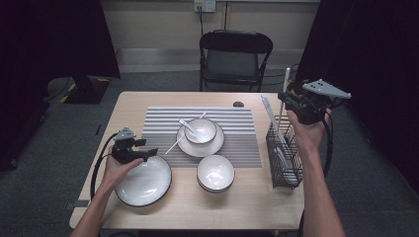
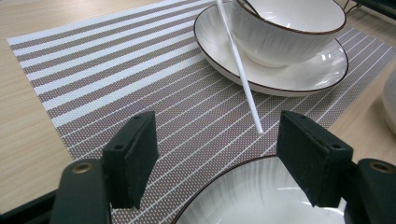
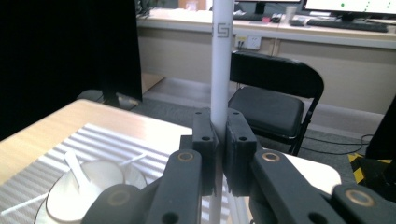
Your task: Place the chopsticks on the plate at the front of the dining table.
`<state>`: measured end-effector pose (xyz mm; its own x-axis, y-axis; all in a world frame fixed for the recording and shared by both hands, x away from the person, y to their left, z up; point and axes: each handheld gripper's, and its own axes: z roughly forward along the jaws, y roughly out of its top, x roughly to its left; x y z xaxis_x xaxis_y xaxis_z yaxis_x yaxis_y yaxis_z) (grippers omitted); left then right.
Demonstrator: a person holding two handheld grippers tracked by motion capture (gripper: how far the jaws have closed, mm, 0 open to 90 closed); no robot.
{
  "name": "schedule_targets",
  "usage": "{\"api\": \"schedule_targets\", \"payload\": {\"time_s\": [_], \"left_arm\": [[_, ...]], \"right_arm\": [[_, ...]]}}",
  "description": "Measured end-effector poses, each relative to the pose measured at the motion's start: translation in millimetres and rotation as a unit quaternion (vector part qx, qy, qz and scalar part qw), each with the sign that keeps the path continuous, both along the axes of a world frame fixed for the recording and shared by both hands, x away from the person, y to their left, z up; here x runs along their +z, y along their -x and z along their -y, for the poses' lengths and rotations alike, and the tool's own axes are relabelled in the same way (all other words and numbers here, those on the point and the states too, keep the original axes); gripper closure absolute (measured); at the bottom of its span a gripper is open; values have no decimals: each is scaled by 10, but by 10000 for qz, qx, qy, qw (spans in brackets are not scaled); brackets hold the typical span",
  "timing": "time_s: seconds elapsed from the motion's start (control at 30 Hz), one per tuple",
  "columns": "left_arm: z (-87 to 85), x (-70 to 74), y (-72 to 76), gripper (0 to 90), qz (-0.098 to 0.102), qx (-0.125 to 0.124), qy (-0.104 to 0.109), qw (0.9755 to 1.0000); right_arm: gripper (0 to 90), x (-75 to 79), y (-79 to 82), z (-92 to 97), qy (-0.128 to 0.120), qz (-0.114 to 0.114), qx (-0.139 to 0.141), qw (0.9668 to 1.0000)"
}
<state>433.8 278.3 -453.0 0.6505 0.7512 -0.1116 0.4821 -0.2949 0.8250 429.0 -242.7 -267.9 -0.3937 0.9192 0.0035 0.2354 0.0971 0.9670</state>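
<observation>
1. Your left claw (image 1: 148,153) sits wide open at the desk's front-left, jaws straddling the far rim of the big plate (image 1: 143,181), gripping nothing.
2. Mid-desk, one chopstick (image 2: 238,65) leans on the bowl's saucer (image 2: 303,74), its tip pointing toward that open claw.
3. Your right claw (image 3: 220,140) is clamped on the other chopstick (image 3: 221,56), upright above the wire rack (image 1: 284,158) at the right edge, so the place setting lies down and left of it.
</observation>
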Motion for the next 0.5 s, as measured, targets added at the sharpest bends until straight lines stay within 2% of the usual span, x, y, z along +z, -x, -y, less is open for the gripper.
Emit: {"api": "schedule_targets", "payload": {"time_s": [0.27, 0.43, 0.5], "left_arm": [[-17, 12, 5, 294, 53, 26, 14, 10000], [-1, 12, 7, 294, 34, 3, 81, 10000], [-2, 11, 5, 294, 37, 0, 75, 10000]], "right_arm": [[851, 114, 16, -43, 1, 104, 42, 9999], [850, 100, 21, -76, -151, 75, 190, 9997], [850, 91, 16, -101, -127, 60, 243, 9996]]}}
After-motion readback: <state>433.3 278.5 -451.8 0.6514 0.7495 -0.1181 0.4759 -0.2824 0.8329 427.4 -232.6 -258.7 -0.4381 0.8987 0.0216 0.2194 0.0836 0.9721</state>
